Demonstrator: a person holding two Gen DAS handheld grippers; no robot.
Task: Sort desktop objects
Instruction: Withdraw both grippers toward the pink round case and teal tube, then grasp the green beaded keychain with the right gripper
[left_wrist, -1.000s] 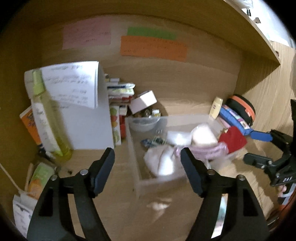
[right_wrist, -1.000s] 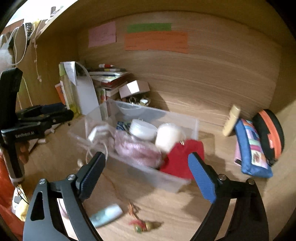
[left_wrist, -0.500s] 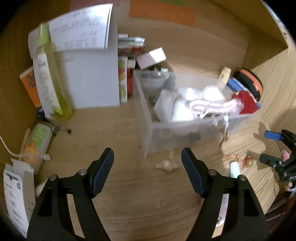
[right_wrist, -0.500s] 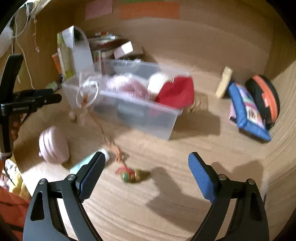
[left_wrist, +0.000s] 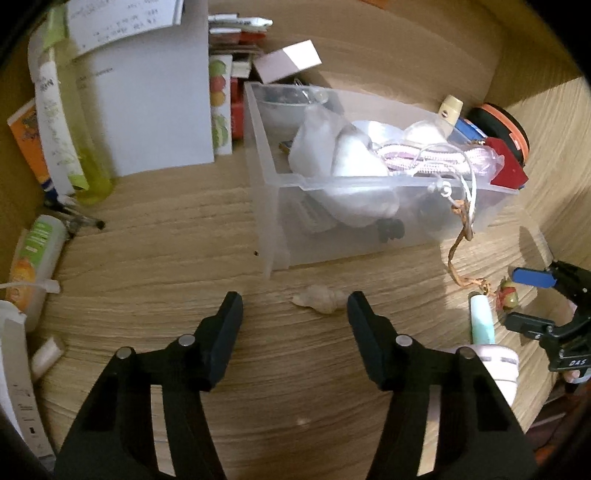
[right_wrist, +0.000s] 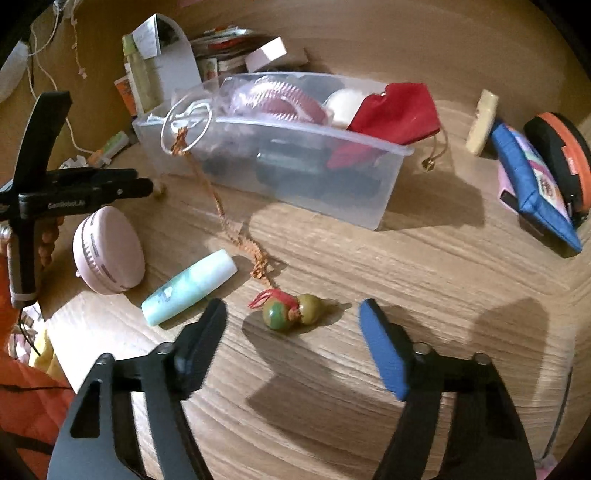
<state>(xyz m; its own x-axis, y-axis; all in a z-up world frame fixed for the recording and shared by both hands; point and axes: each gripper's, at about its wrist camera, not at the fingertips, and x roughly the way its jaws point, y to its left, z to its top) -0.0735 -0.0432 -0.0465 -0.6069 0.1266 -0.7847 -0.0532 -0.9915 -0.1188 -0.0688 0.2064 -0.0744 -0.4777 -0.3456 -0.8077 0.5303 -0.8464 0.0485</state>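
Observation:
A clear plastic bin stands on the wooden desk, filled with white pouches, a pink item and a red pouch. A small beige shell lies just ahead of my open, empty left gripper. A green gourd charm on a brown cord that runs up to the bin lies between the tips of my open, empty right gripper. A mint tube and a pink round case lie to its left.
A white folder, yellow spray bottle and stacked boxes stand at the back left. A green-orange tube lies at the left. A blue pouch, orange-black case and cream bottle sit right of the bin.
Both grippers have pulled back from the bin and tilted down toward the desk. The shell, charm, tube and pink case have come into close view. Both jaws stay open.

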